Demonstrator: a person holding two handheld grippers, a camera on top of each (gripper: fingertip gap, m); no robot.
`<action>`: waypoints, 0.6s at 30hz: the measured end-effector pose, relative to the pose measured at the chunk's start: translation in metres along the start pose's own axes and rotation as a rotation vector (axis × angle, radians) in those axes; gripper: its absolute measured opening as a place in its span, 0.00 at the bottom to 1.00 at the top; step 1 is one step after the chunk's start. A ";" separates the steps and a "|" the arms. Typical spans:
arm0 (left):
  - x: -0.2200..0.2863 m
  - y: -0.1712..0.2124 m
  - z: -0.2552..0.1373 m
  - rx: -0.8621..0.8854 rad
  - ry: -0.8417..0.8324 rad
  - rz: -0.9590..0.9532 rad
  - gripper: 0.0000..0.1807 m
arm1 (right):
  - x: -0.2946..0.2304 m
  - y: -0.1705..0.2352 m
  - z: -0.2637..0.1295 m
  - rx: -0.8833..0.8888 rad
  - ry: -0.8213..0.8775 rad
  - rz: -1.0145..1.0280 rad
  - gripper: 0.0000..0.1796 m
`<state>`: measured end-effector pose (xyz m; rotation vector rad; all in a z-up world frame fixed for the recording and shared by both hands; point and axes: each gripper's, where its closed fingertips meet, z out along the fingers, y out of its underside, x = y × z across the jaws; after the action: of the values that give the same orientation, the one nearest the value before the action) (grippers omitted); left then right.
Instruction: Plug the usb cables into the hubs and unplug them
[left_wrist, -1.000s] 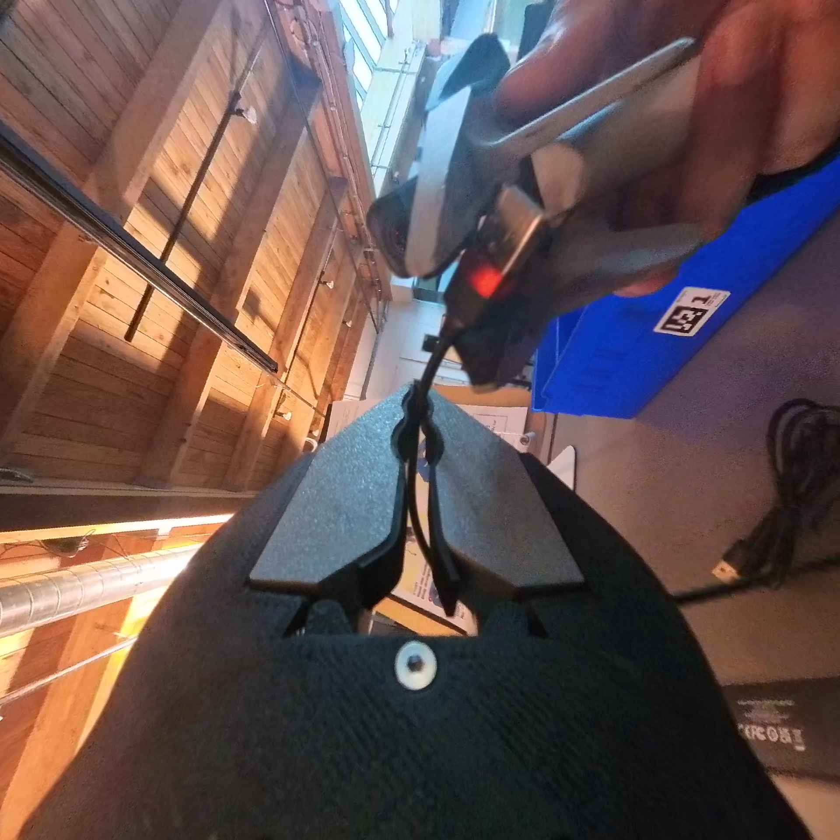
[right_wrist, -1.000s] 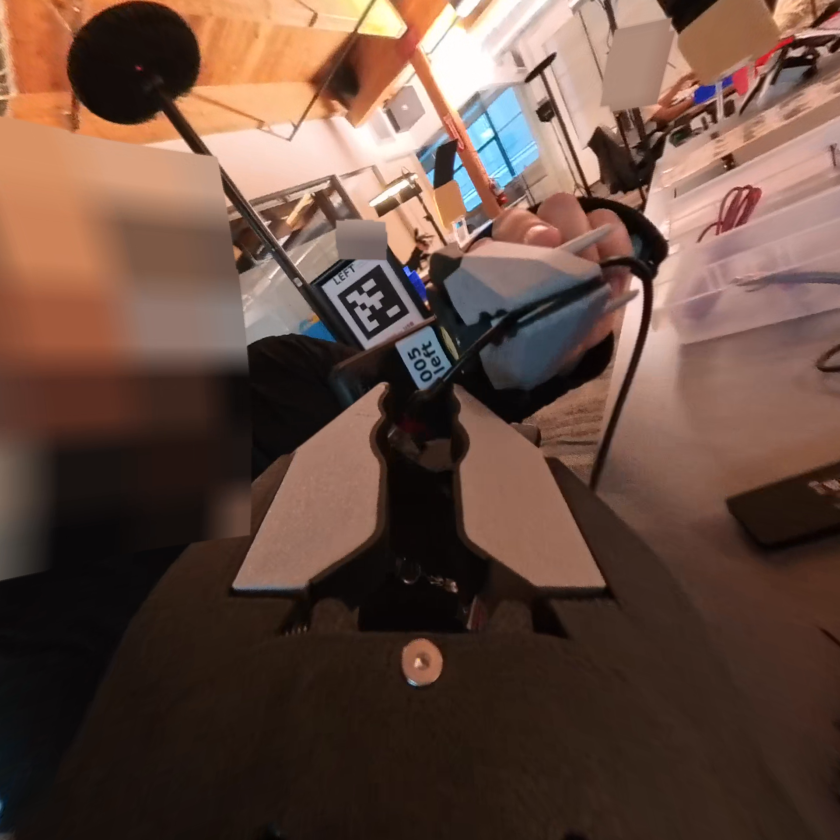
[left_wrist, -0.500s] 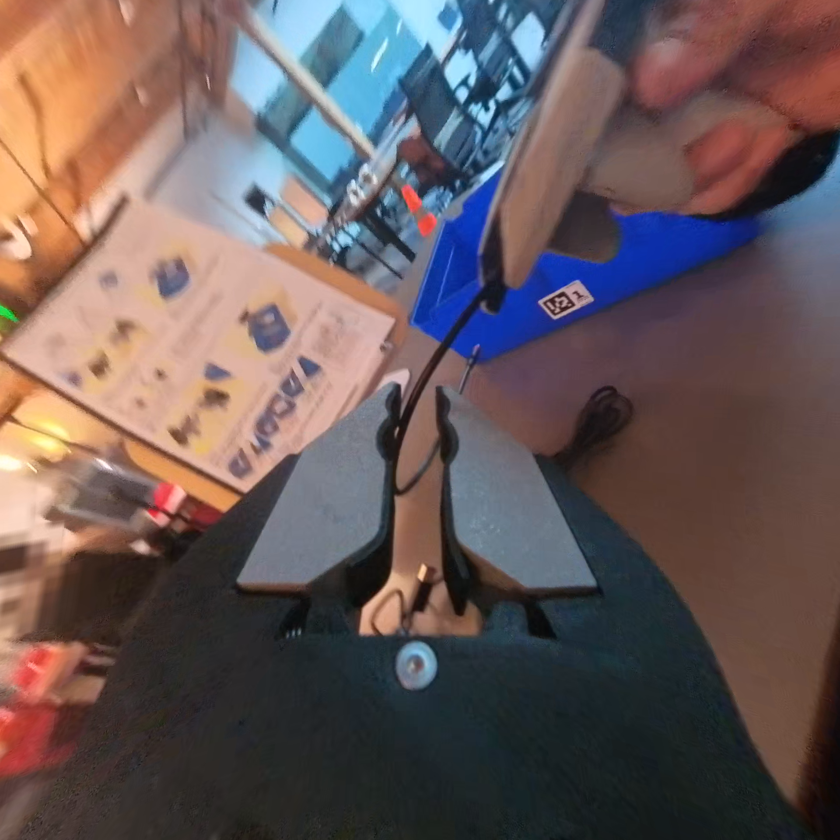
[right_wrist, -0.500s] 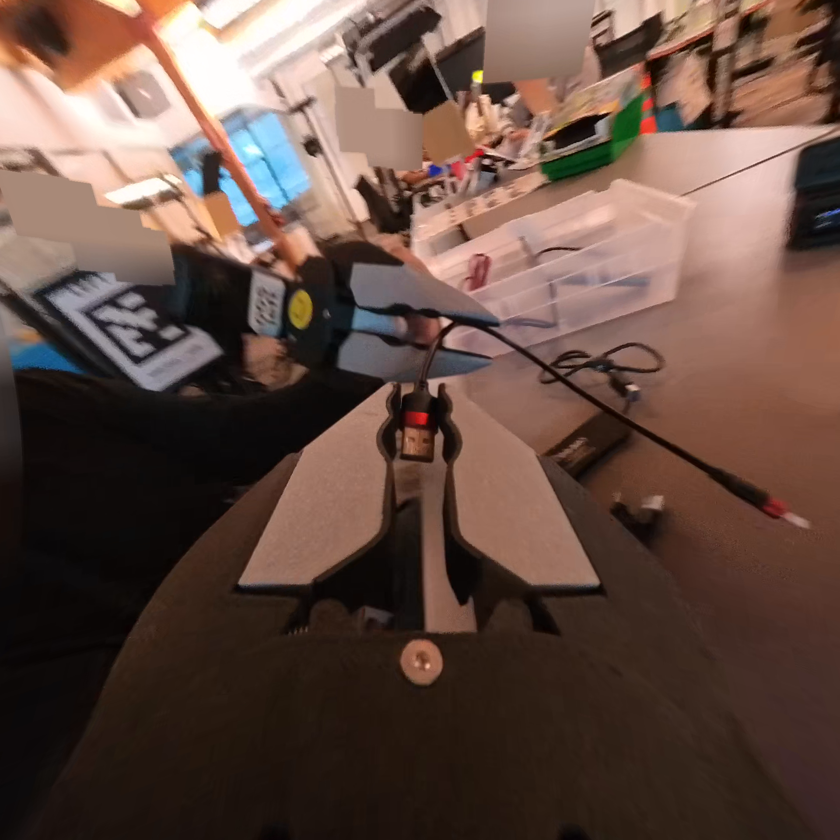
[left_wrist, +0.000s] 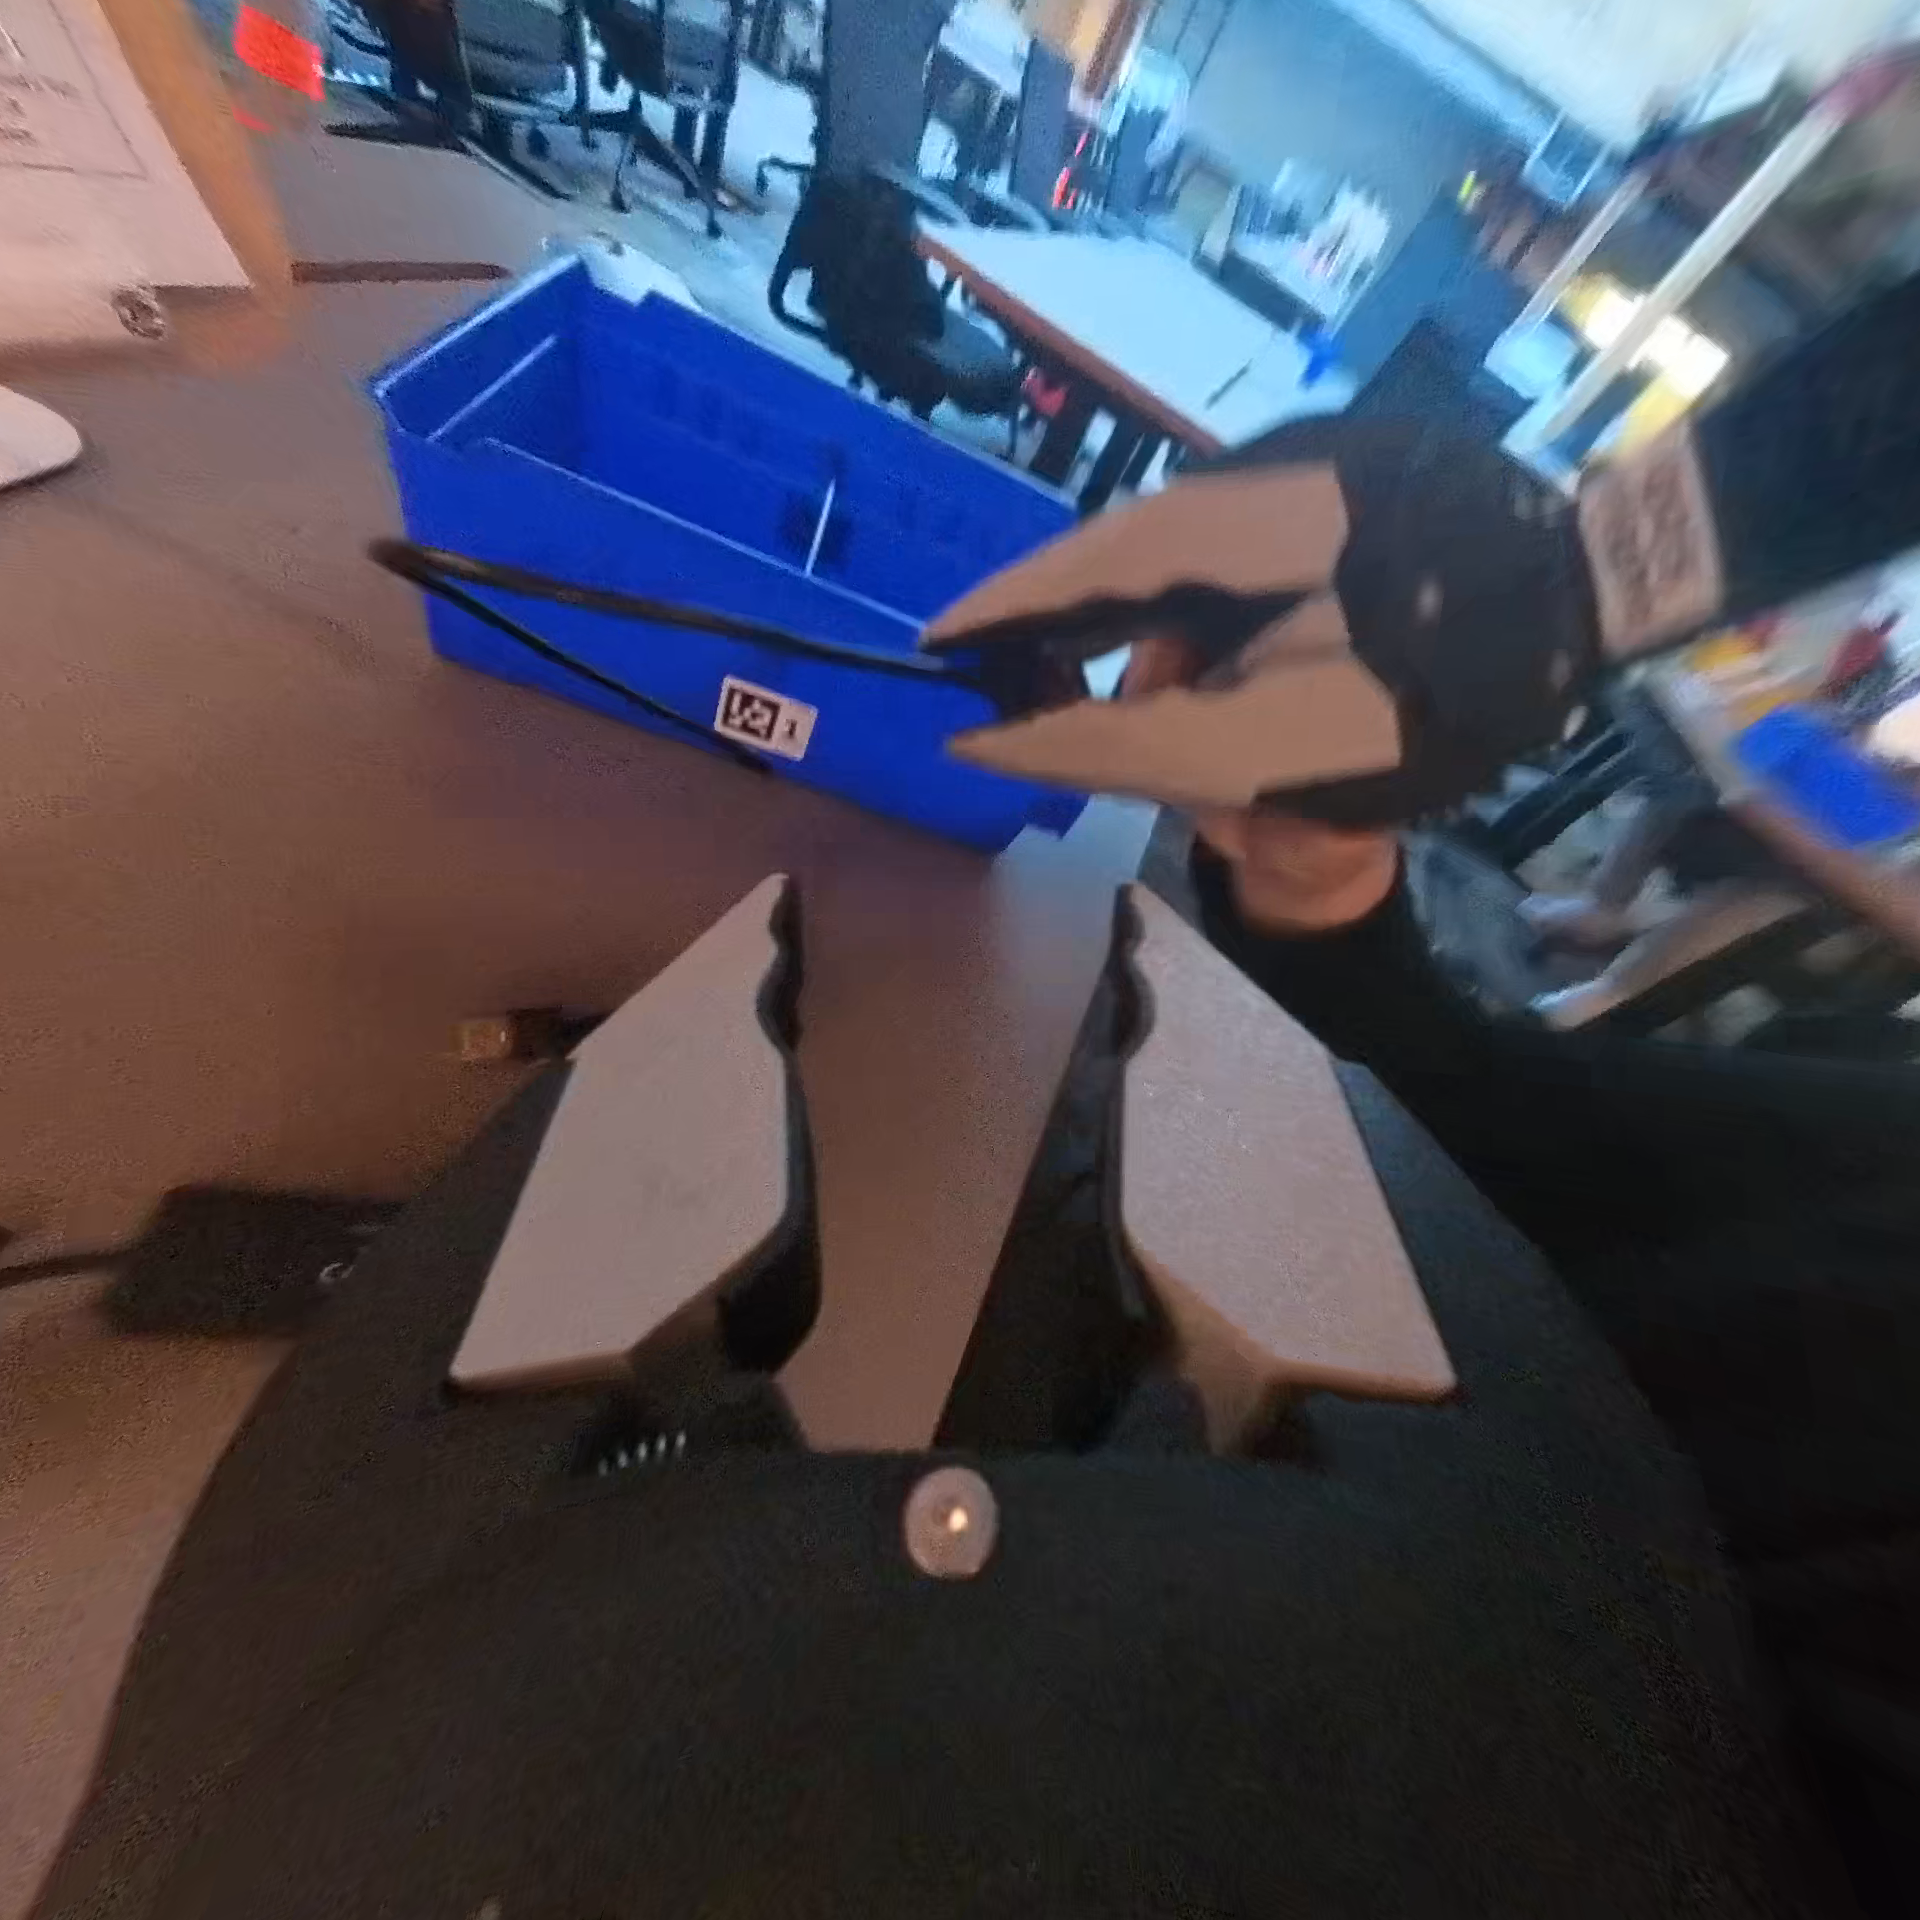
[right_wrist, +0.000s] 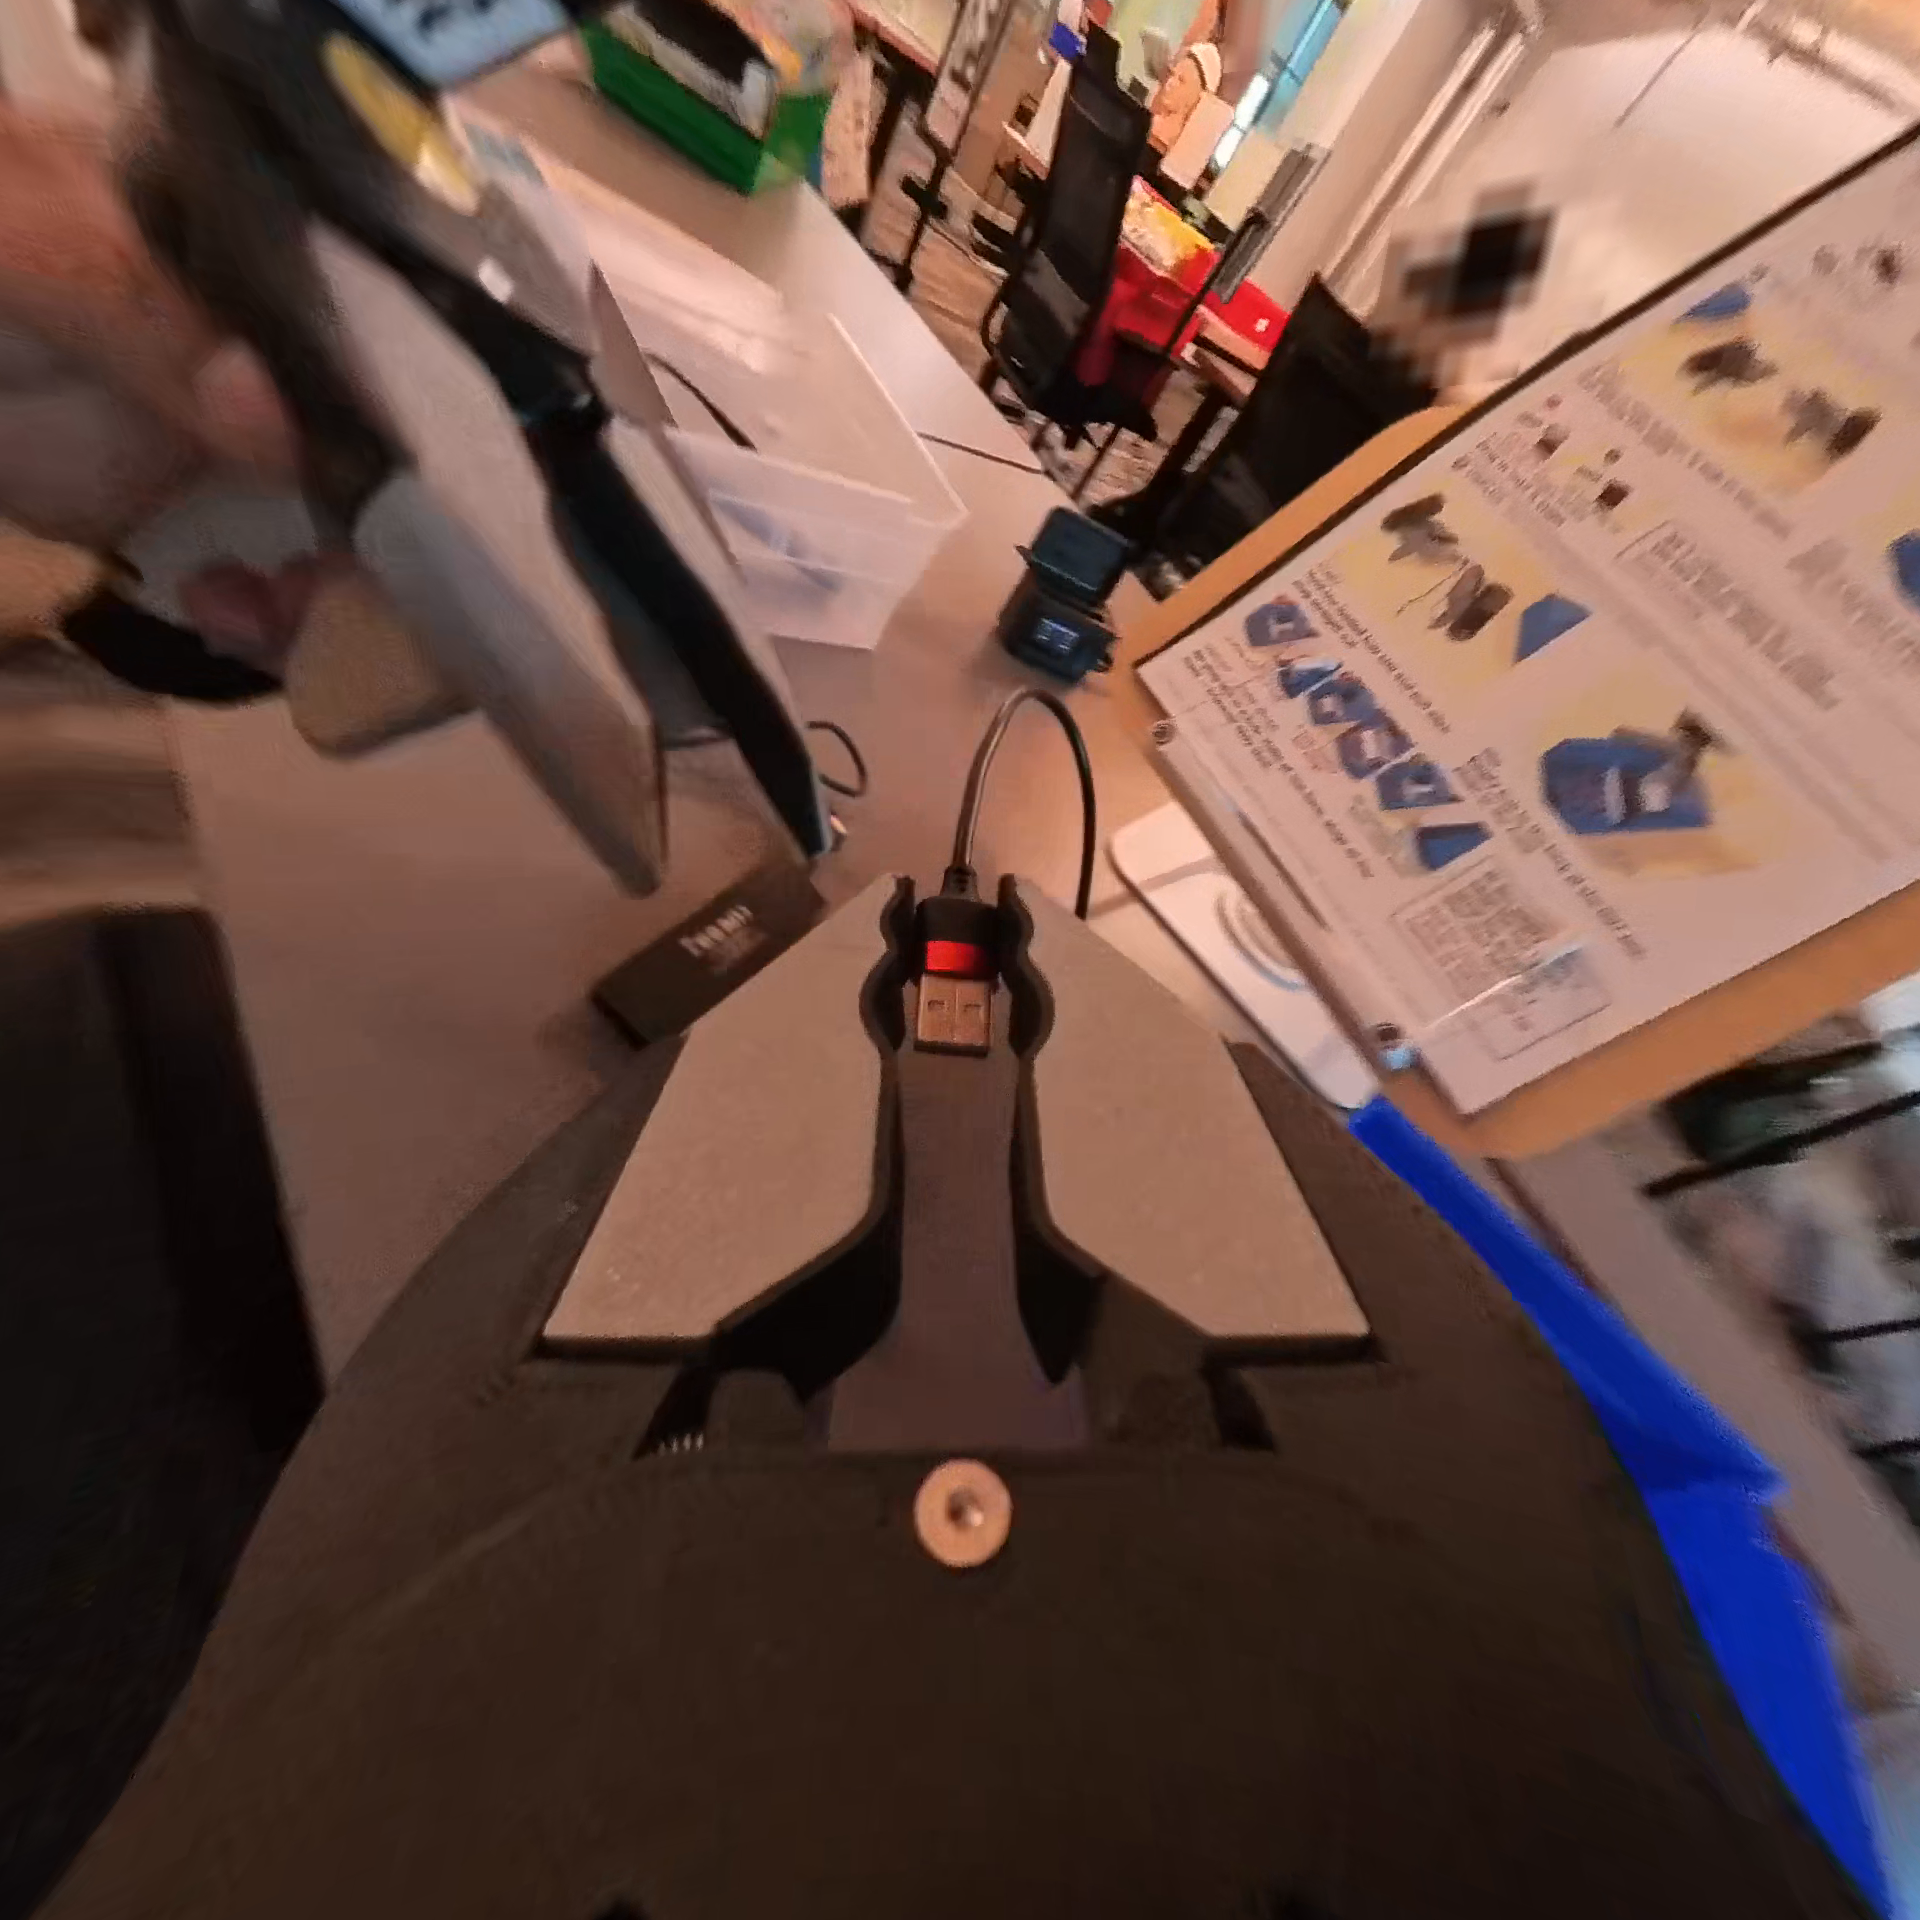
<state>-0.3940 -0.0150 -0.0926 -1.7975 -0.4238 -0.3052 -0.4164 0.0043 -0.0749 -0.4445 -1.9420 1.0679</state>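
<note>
Right tongs (right_wrist: 956, 971) pinch the USB plug (right_wrist: 954, 987) by its black housing, in the notch near the tips; metal shell points back toward the camera, red band just ahead of it. Cable (right_wrist: 1029, 748) arcs out forward and drops to the surface (right_wrist: 416, 935). In the left view the same cable (left_wrist: 623, 613) loops out leftward in front of the blue bin (left_wrist: 665, 540).

Left tongs (left_wrist: 951, 971) spread wide, nothing between them, held above the surface.

Hub (right_wrist: 717, 951): flat black bar lying on the surface, just left of the right tongs' tips. A second dark block (left_wrist: 223, 1257) lies at near left in the left view; too blurred to say what it is.

Handling, as judged:
- Plug is light and rigid; the housing is the right place to hold, not the metal shell, which must stay clear to enter a port.
- Cable is thin, limp and springy; it will tug the plug sideways and can twist it in the pinch.
- The plug faces away from the hub, so it needs turning, likely with the left tongs taking the cable or housing.
- Hub is light and probably slides on the smooth surface; it needs bracing on its far end when the plug is pushed in.
</note>
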 end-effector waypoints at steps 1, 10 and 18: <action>-0.005 -0.006 0.000 0.027 0.003 -0.039 0.35 | -0.001 0.002 0.002 -0.022 0.035 -0.075 0.07; -0.013 -0.037 0.000 0.159 0.222 -0.139 0.00 | -0.023 0.007 0.019 -0.072 0.143 -0.430 0.07; -0.032 -0.037 -0.009 0.137 0.107 -0.120 0.02 | 0.013 0.015 0.008 -0.095 0.273 -0.376 0.07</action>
<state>-0.4386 -0.0196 -0.0716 -1.6177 -0.4668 -0.4443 -0.4320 0.0166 -0.0824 -0.2462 -1.7476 0.6404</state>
